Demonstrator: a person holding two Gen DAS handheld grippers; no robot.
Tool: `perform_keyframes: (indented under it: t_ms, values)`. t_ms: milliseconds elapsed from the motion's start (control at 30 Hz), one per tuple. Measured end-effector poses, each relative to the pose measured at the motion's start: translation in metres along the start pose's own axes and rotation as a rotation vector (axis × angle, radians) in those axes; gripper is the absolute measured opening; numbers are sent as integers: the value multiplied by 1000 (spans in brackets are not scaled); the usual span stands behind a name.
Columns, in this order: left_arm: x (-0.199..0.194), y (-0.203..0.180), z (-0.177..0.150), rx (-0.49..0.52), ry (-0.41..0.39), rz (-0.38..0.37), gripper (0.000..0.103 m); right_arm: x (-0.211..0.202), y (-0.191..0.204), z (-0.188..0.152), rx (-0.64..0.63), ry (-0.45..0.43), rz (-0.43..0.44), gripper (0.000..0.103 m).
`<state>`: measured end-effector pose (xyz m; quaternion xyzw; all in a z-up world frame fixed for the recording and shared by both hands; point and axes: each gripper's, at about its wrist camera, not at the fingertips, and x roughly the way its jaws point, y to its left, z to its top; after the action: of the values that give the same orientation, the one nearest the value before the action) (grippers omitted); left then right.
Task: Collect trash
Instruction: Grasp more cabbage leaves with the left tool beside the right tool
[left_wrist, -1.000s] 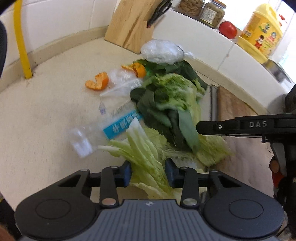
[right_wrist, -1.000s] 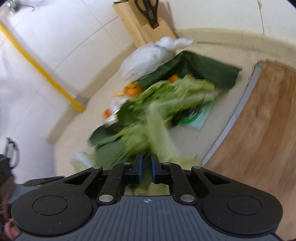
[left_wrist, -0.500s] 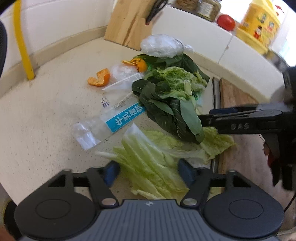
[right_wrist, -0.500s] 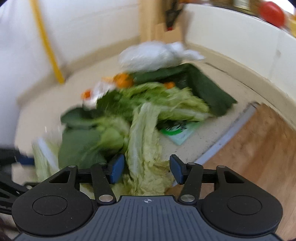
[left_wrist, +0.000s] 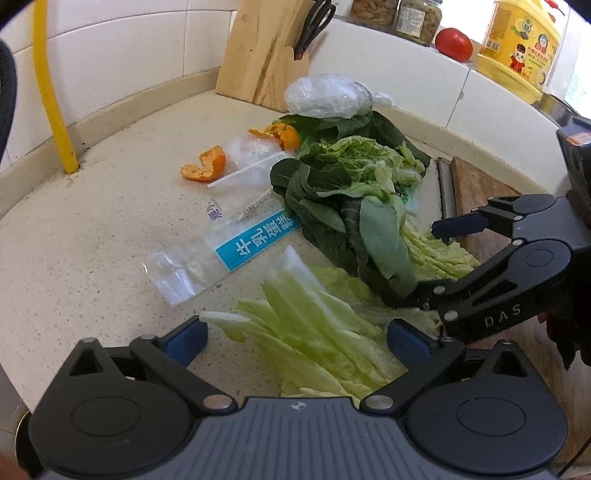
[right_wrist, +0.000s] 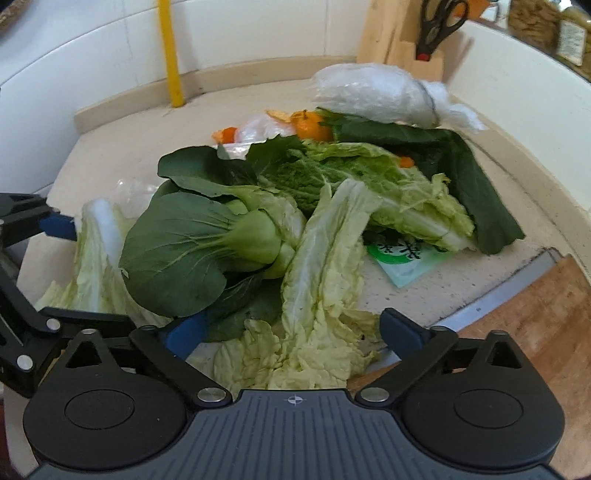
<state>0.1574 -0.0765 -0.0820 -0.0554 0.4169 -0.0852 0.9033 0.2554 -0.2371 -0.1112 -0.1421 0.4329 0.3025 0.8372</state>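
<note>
Cabbage leaves (left_wrist: 314, 332) lay limp on the counter (left_wrist: 92, 236) between the left gripper (left_wrist: 295, 338) jaws, spread wide and empty; light, floppy, best pinched at the pale ribs. Right-wrist view: right gripper (right_wrist: 291, 332) likewise released over another cabbage leaf (right_wrist: 317, 280); cutting board (right_wrist: 535, 314) edge crowded the right, counter lay open leftward

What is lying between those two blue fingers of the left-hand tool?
In the left wrist view, pale napa cabbage leaves lie on the counter between the open left gripper fingers, which are spread apart and not gripping them.
</note>
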Motion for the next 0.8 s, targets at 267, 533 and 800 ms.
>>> perform_keyframes:
  t_ms: [267,533,800]
  values:
    - [3,-11,2,58,16,-17,100,4,3,9,26,41,-17,102]
    - [1,-12,3,72,5,-70,79,-7,7,14,55,44,-14,58]
    - [-2,-10,5,47,7,-118,46,-12,-20,11,164,62,-7,22]
